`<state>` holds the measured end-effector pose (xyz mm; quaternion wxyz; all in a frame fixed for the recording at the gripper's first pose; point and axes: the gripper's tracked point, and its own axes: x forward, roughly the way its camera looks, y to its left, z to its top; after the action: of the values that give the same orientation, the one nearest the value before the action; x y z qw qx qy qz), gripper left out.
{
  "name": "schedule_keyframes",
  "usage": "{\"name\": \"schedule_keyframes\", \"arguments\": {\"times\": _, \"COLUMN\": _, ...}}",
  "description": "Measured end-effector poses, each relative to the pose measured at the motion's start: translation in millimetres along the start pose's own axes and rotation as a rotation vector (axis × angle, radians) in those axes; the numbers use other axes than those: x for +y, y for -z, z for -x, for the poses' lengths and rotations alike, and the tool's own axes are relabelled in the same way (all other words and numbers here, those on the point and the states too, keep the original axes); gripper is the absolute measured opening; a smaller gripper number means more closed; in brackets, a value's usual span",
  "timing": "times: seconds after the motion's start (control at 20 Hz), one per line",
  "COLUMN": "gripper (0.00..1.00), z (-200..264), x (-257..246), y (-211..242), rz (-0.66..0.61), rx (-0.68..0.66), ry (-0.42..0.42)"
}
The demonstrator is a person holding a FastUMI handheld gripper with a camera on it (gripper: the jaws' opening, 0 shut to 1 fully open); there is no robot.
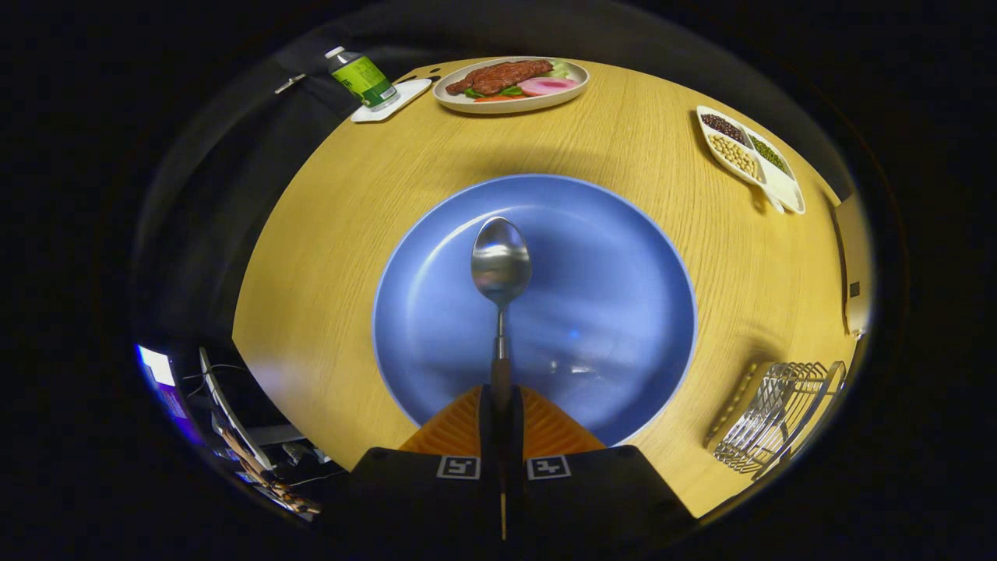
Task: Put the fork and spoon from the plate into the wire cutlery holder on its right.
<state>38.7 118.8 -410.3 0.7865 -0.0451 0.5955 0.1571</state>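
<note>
Pale wood grain runs across the round worktop [327, 257] under me, with dark booth cloth behind its far edge. My fingers [501, 405] are pressed together on the handle of the spoon [501, 269], both of them clamping it, so that the spoon sticks straight out ahead of them with its bowl facing up. It hangs over the middle of the blue plate [623, 327], which lies right below and ahead of my fingers; whether the spoon's bowl touches the plate or floats above it I cannot tell. Off to the right of the plate, near the worktop's edge and apart from the plate's rim, stands the wire cutlery holder [775, 425]. Farther out on the right lies a white divided dish [783, 187] with dark, pale and green beans in its compartments. Beyond the plate, at the far side of the worktop, sits an oval dish of food [510, 84] with a brown slab of meat, greens and a pink slice. Just left of it a green-labelled bottle [362, 78] stands on a white coaster [409, 93].
</note>
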Motion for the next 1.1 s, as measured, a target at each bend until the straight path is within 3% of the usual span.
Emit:
{"name": "schedule_keyframes", "arguments": {"times": 0.45, "gripper": 0.07, "z": 77.5, "x": -11.3, "y": 10.7, "rz": 0.025, "rx": -0.03, "ry": -0.036}}
{"name": "schedule_keyframes", "arguments": {"times": 0.85, "gripper": 0.07, "z": 180.7, "x": -83.6, "y": 33.2, "rz": 0.051, "rx": -0.009, "ry": 0.016}}
{"name": "schedule_keyframes", "arguments": {"times": 1.1, "gripper": 0.07, "z": 212.8, "x": -141.0, "y": 59.0, "rz": 0.092, "rx": 0.088, "ry": 0.085}}
